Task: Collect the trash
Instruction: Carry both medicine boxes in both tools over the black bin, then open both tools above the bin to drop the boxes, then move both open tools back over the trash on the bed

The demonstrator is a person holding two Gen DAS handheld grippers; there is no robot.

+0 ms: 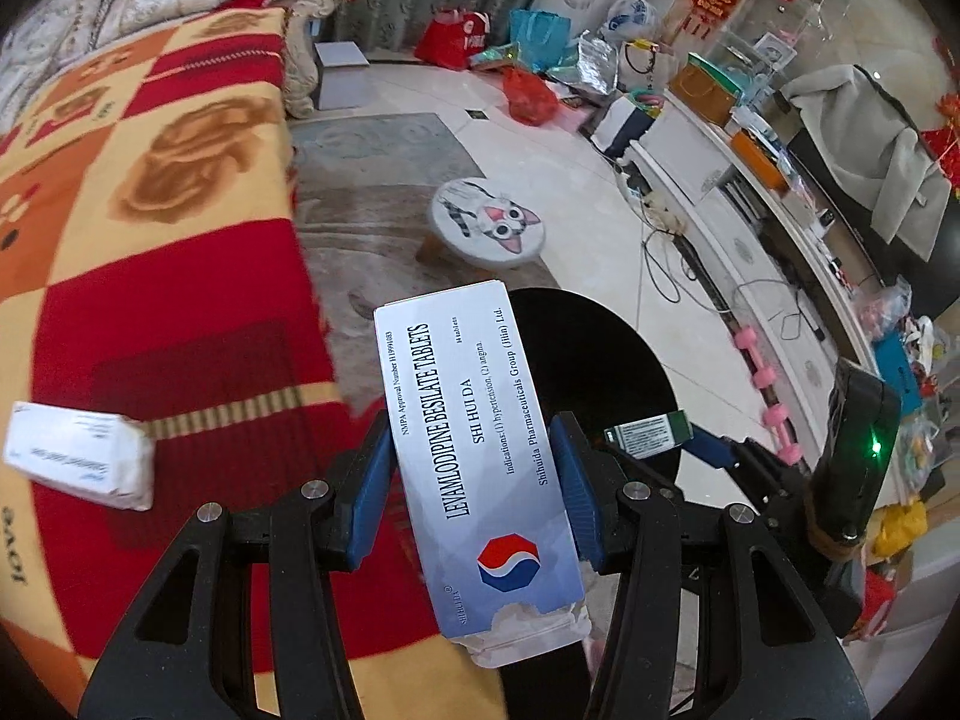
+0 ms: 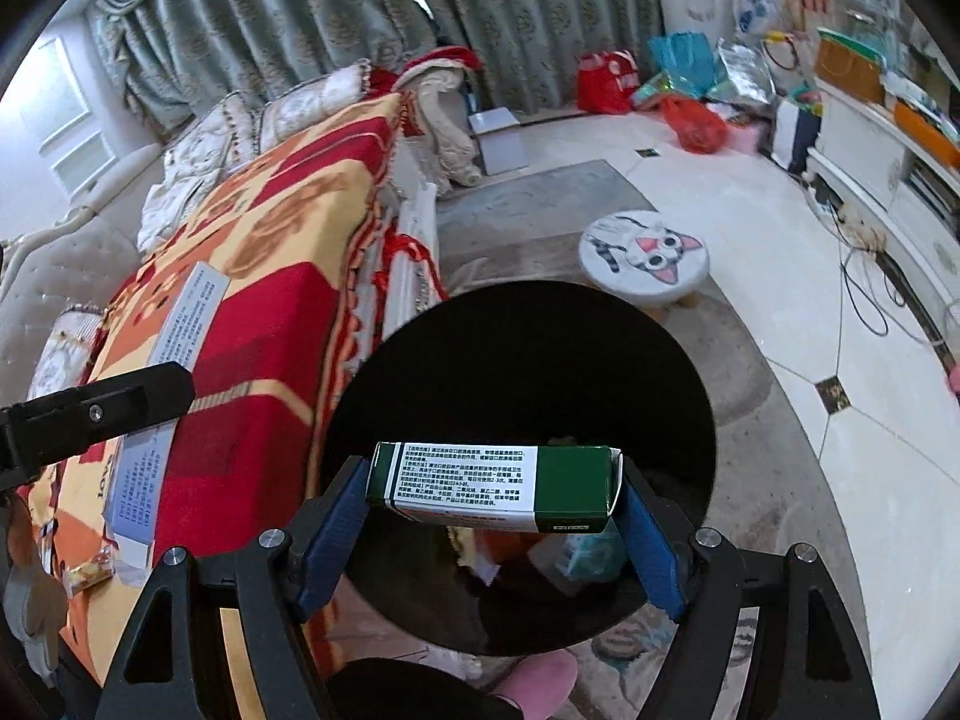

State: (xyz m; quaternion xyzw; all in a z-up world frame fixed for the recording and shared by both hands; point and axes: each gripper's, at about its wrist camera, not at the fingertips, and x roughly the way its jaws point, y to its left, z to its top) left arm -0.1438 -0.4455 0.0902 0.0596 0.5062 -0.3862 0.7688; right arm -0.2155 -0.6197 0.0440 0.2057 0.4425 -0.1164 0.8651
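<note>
White tablet box (image 1: 480, 468), green-white carton (image 2: 492, 487) over black bin (image 2: 516, 348)

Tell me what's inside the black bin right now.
The bin holds a few scraps, one teal and white; the green box in the right gripper covers part of the inside.

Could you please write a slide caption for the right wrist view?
Right gripper holds a green-and-white box over the open black bin.

Round stool (image 2: 643, 257) with cat-face top at 1 o'clock on the rug (image 2: 540, 228), checked red and yellow blanket (image 1: 150, 192) over the sofa at 9 o'clock, green curtains (image 2: 336, 6) at 12 o'clock, red bag (image 1: 459, 39) near the curtain foot, pink dumbbell (image 1: 774, 414) and white cabinet (image 1: 708, 180) at 3 o'clock.
</note>
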